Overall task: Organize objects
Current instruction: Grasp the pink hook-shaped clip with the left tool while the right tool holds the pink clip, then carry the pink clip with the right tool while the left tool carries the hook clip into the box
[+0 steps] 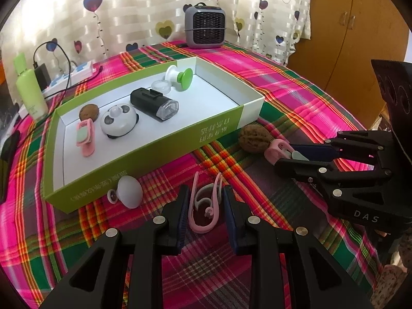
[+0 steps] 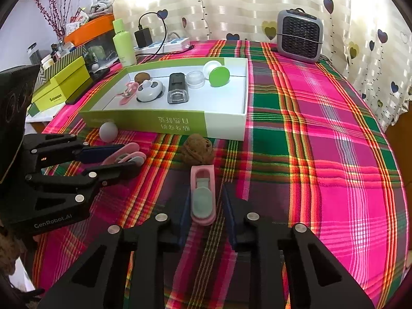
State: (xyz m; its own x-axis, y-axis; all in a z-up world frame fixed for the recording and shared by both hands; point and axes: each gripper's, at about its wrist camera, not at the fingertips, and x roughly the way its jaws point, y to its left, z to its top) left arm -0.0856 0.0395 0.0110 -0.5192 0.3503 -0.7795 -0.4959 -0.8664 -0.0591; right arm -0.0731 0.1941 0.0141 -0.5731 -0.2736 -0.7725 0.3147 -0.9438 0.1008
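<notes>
A green and white box (image 1: 164,139) holds a walnut, a pink clip, a panda-faced gadget, a black bike light (image 1: 154,104), a clear jar and a green-capped spool. On the plaid cloth in front lie a walnut (image 1: 253,137), a white knob (image 1: 129,191) and two pink clips. My left gripper (image 1: 204,202) is open with its fingers on either side of a pink clip (image 1: 206,206) on its edge. My right gripper (image 2: 203,200) is open around a flat pink clip (image 2: 203,195) with a grey pad; that clip also shows in the left wrist view (image 1: 279,150).
A grey heater (image 1: 205,25) stands at the table's back. A green bottle (image 1: 31,90), charger and power strip (image 1: 72,77) sit at the back left. Yellow-green boxes (image 2: 61,82) and clutter lie off the left edge. A wooden wardrobe (image 1: 347,38) stands at the right.
</notes>
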